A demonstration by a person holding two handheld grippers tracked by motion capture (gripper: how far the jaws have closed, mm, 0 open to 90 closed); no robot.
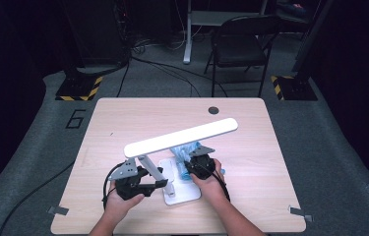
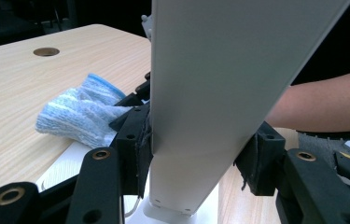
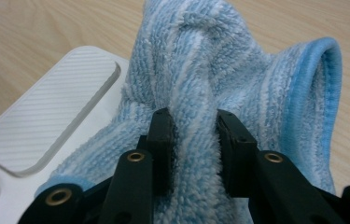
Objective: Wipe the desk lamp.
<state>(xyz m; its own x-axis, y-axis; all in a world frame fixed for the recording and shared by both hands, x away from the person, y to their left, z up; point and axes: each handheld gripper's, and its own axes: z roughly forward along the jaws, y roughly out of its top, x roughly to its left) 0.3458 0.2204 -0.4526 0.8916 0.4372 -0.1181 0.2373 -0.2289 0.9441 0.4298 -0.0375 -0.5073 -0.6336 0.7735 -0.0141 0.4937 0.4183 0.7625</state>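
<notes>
A white desk lamp stands near the table's front, with a flat base (image 1: 184, 192) and a long head bar (image 1: 182, 137). My left gripper (image 1: 160, 181) is shut on the lamp's slanted stem (image 1: 153, 169). In the left gripper view the pads (image 2: 137, 144) press both sides of the white stem (image 2: 200, 93), with the gripper (image 2: 196, 154) clamped around it. My right gripper (image 1: 193, 163) is shut on a bunched blue-and-white striped cloth (image 1: 184, 150) lying over the base's far part. The right gripper view shows that gripper (image 3: 193, 135) pinching a fold of the cloth (image 3: 219, 79) beside the ribbed pad of the base (image 3: 46, 121).
The wooden table (image 1: 123, 123) has a round cable hole (image 1: 213, 110) near its far edge. A black folding chair (image 1: 241, 44) and floor stands with yellow-black bases (image 1: 78, 88) sit beyond the table. The person's right forearm (image 2: 326, 102) crosses behind the stem.
</notes>
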